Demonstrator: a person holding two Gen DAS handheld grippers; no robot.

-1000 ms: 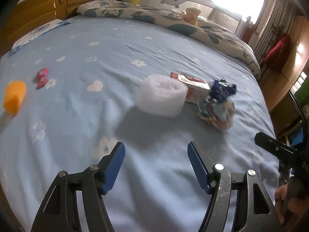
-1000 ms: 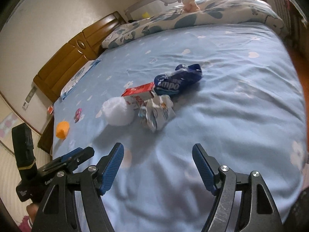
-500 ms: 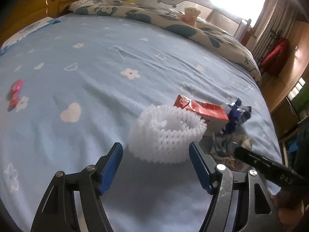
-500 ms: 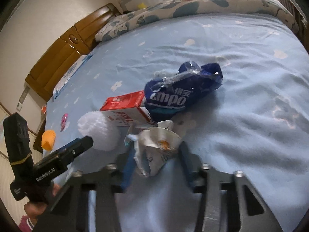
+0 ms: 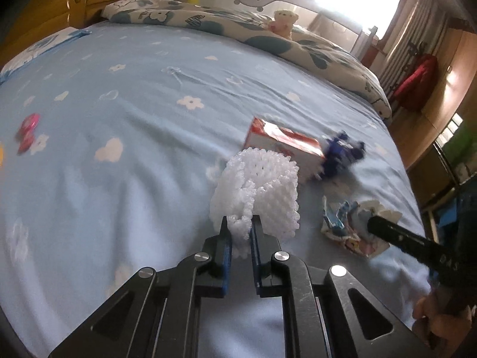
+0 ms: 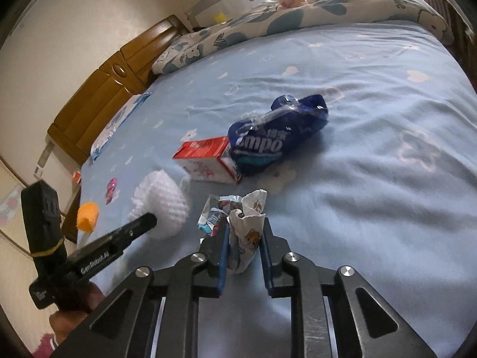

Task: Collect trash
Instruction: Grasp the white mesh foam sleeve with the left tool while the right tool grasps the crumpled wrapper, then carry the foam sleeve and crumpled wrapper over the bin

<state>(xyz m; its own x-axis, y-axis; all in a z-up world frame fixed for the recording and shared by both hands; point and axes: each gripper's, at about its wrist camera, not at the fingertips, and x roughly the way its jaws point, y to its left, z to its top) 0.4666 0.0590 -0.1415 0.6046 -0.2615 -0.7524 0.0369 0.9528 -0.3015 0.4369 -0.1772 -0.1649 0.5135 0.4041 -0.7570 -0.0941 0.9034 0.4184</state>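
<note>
The left claw [image 5: 241,229] has just been closing, and now its blue pads pinch the near edge of the white foam net [image 5: 256,191]. The net sits on the blue bed sheet [image 5: 119,197], squashed at the bottom where the pads squeeze it.

The right claw [image 6: 245,232] has just been closing too. It is clamped on a crumpled paper wrapper [image 6: 244,229], which sticks up between its pads. In the left wrist view, that wrapper [image 5: 345,223] lies at about 3 o'clock from the net, with the tip of the right claw touching it.

A little farther, at about 1 o'clock from the net, lies a red and white carton [image 5: 283,143] on its side. A blue plastic bag [image 6: 277,137] lies just past the carton and touches its end.

Off at 9 o'clock, well apart from the pile, are an orange foam net [image 6: 86,214] and a small pink wrapper [image 5: 28,131].

Far back at 12 o'clock lies a quilt [image 5: 226,26] with blue shapes on it, and a small teddy bear [image 5: 284,21] sits on top. A brown wooden headboard [image 6: 113,89] stands at the end of the bed.
</note>
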